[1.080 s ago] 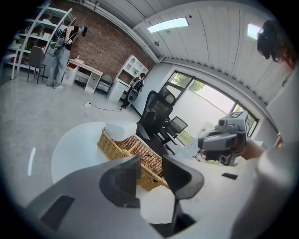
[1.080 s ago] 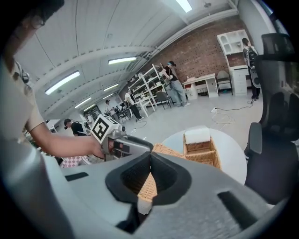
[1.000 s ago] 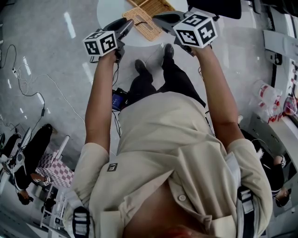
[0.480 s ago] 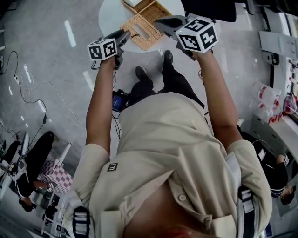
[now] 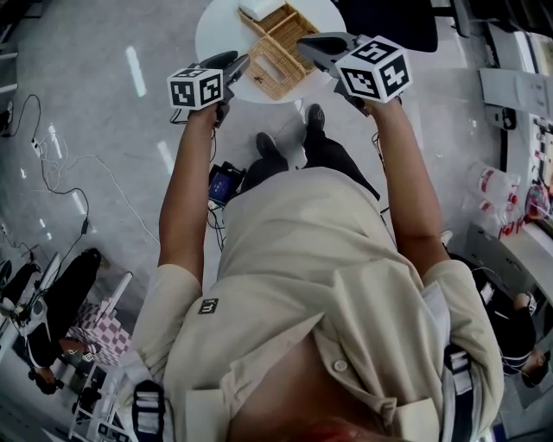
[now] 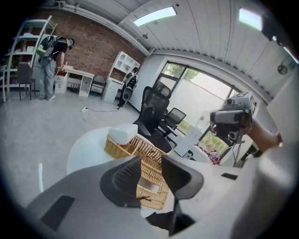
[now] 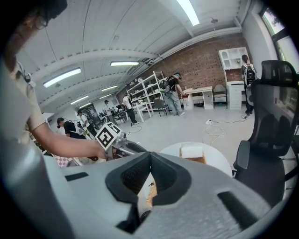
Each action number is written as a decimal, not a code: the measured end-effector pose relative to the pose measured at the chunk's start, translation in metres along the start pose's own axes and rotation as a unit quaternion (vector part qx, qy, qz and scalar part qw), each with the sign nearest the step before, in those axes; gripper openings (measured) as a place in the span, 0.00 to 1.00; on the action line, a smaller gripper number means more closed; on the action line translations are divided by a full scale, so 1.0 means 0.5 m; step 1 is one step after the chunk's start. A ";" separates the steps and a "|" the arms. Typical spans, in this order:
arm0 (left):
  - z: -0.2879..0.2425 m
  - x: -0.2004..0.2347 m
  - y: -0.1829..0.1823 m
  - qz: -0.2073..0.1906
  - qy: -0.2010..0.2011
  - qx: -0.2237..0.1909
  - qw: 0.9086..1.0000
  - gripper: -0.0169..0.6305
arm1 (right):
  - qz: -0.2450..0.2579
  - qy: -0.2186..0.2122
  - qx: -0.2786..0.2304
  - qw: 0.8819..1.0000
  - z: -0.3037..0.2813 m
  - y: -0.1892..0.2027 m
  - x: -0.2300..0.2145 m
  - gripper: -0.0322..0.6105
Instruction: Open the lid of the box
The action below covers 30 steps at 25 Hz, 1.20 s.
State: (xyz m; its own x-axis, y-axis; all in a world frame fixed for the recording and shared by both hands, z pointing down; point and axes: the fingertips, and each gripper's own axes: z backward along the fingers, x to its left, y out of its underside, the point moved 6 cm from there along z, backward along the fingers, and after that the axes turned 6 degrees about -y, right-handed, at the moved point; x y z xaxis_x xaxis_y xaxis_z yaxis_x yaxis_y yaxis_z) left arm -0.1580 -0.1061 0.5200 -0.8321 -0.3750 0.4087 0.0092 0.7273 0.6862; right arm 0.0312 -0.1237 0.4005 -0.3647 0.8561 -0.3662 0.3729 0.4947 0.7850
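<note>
A wicker box stands on a round white table, with a white block in its far end. Its flat wicker lid lies folded out on the near side. In the left gripper view the box and lid show past the jaws. My left gripper hovers at the table's near edge, its jaws a little apart and empty. My right gripper hangs above the lid's right side, shut on nothing. Neither touches the box.
A black office chair stands right of the table. The person's shoes are just short of it. Cables run over the grey floor at left. People stand at desks and shelves far behind.
Both grippers have risen a little, and the head view has tipped forward. More of the table, the box and the white block now shows.
</note>
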 end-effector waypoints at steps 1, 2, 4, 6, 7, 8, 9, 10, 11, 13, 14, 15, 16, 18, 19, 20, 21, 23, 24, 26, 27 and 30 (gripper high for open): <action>0.011 -0.011 -0.016 -0.013 0.001 -0.008 1.000 0.23 | 0.003 0.001 -0.002 1.000 0.004 -0.004 0.004 0.04; 0.023 -0.024 -0.033 -0.028 0.002 -0.016 0.999 0.23 | 0.006 0.003 -0.005 1.000 0.009 -0.006 0.007 0.04; 0.052 -0.051 -0.071 -0.060 -0.004 -0.037 0.997 0.22 | 0.011 0.007 -0.010 1.000 0.019 -0.011 0.014 0.04; 0.085 -0.073 -0.107 -0.089 -0.006 -0.058 0.994 0.21 | 0.018 0.012 -0.015 1.000 0.024 -0.022 0.024 0.04; 0.105 -0.079 -0.125 -0.101 -0.003 -0.068 0.993 0.20 | 0.021 0.014 -0.018 1.000 0.022 -0.033 0.031 0.04; 0.128 -0.082 -0.143 -0.113 -0.001 -0.078 0.991 0.19 | 0.025 0.017 -0.021 0.999 0.017 -0.049 0.040 0.04; 0.154 -0.082 -0.160 -0.124 0.002 -0.088 0.988 0.18 | 0.030 0.020 -0.025 0.999 0.010 -0.067 0.051 0.04; 0.180 -0.082 -0.177 -0.136 0.003 -0.099 0.986 0.17 | 0.035 0.024 -0.028 0.999 0.003 -0.085 0.062 0.04; 0.204 -0.085 -0.192 -0.146 0.005 -0.112 0.983 0.15 | 0.040 0.027 -0.032 0.998 -0.001 -0.102 0.073 0.04; 0.241 -0.102 -0.219 -0.167 0.010 -0.141 0.976 0.12 | 0.052 0.035 -0.042 0.997 0.005 -0.128 0.088 0.04; 0.256 -0.116 -0.230 -0.176 0.014 -0.157 0.972 0.11 | 0.059 0.040 -0.048 0.996 0.013 -0.138 0.093 0.04; 0.269 -0.130 -0.241 -0.185 0.016 -0.172 0.967 0.10 | 0.065 0.045 -0.055 0.995 0.022 -0.147 0.097 0.04; 0.282 -0.145 -0.252 -0.195 0.018 -0.187 0.963 0.09 | 0.071 0.050 -0.063 0.994 0.033 -0.157 0.101 0.04; 0.311 -0.172 -0.274 -0.215 0.019 -0.214 0.953 0.08 | 0.082 0.060 -0.079 0.992 0.053 -0.181 0.112 0.04; 0.325 -0.184 -0.285 -0.224 0.019 -0.226 0.948 0.08 | 0.087 0.065 -0.087 0.990 0.061 -0.192 0.119 0.04; 0.339 -0.194 -0.295 -0.232 0.020 -0.237 0.943 0.08 | 0.093 0.069 -0.095 0.989 0.069 -0.204 0.126 0.04; 0.353 -0.204 -0.304 -0.238 0.021 -0.248 0.939 0.07 | 0.097 0.073 -0.103 0.987 0.076 -0.215 0.134 0.04; 0.382 -0.221 -0.322 -0.249 0.024 -0.268 0.930 0.07 | 0.108 0.080 -0.118 0.984 0.090 -0.238 0.153 0.04; 0.396 -0.229 -0.331 -0.254 0.025 -0.278 0.926 0.07 | 0.115 0.084 -0.124 0.982 0.096 -0.249 0.162 0.04; 0.422 -0.241 -0.349 -0.264 0.025 -0.296 0.918 0.07 | 0.128 0.093 -0.134 0.978 0.107 -0.271 0.176 0.04; 0.434 -0.247 -0.357 -0.268 0.024 -0.302 0.914 0.07 | 0.136 0.098 -0.137 0.976 0.112 -0.281 0.183 0.04; 0.468 -0.270 -0.379 -0.281 0.013 -0.310 0.908 0.07 | 0.157 0.108 -0.144 0.971 0.129 -0.307 0.204 0.04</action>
State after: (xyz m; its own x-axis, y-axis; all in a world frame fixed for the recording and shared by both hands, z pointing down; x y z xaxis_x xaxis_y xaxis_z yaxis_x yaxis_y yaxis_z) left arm -0.1773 -0.0590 0.1941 -0.7887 -0.6063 -0.1023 -0.0951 -0.0441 0.9945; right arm -0.0081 -0.1028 0.2102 -0.4547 0.8906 0.0022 0.2519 0.1262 0.9595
